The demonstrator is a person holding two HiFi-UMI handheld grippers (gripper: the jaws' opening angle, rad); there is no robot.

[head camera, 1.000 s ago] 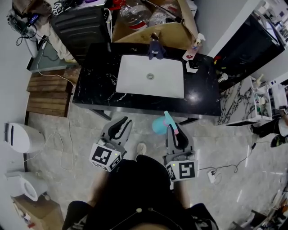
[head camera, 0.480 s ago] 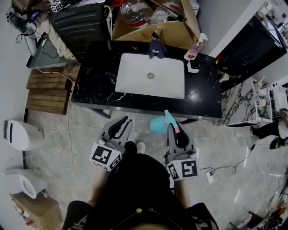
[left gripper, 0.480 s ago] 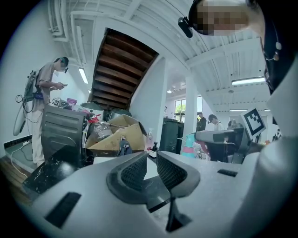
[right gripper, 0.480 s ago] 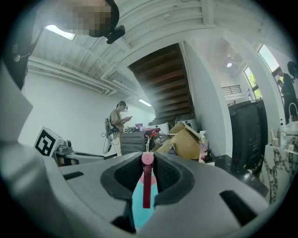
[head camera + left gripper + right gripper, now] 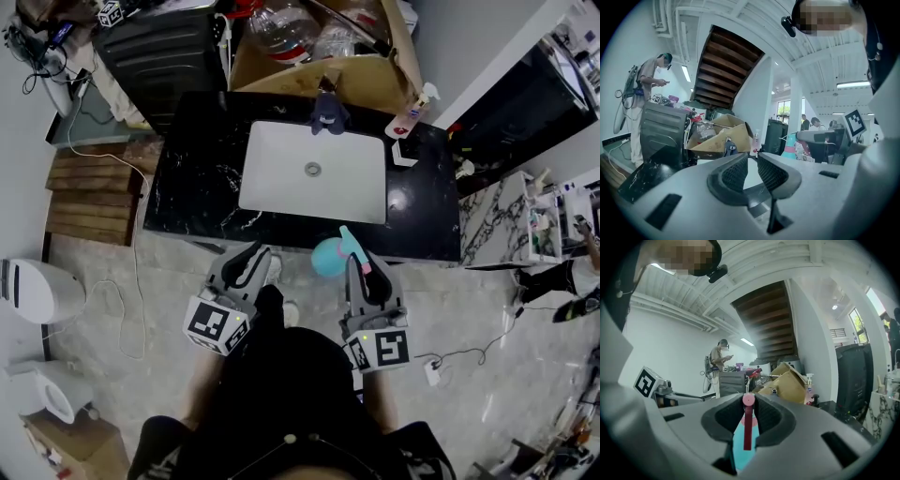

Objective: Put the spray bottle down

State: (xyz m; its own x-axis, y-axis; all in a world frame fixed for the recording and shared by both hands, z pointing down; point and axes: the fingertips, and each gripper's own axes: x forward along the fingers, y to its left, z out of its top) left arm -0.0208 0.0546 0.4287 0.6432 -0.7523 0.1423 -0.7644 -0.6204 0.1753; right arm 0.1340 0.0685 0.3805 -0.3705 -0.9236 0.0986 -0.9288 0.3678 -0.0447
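Note:
A teal spray bottle with a pink trigger hangs at the front edge of the black marble countertop. My right gripper is shut on its neck. In the right gripper view the pink trigger and the teal body fill the gap between the pads of the right gripper. My left gripper is level with it to the left, just short of the counter, shut with nothing in it. The left gripper view shows the left gripper with its pads close together, pointing over the white sink.
A dark faucet and a pump bottle stand at the counter's back. Behind them are an open cardboard box and a black cabinet. A white bin, a wooden pallet and cables lie on the floor. People stand in the background.
Both grippers have moved forward toward the counter, the right one carrying the spray bottle. The bottle now overlaps the counter's front edge. The jaws have not changed.

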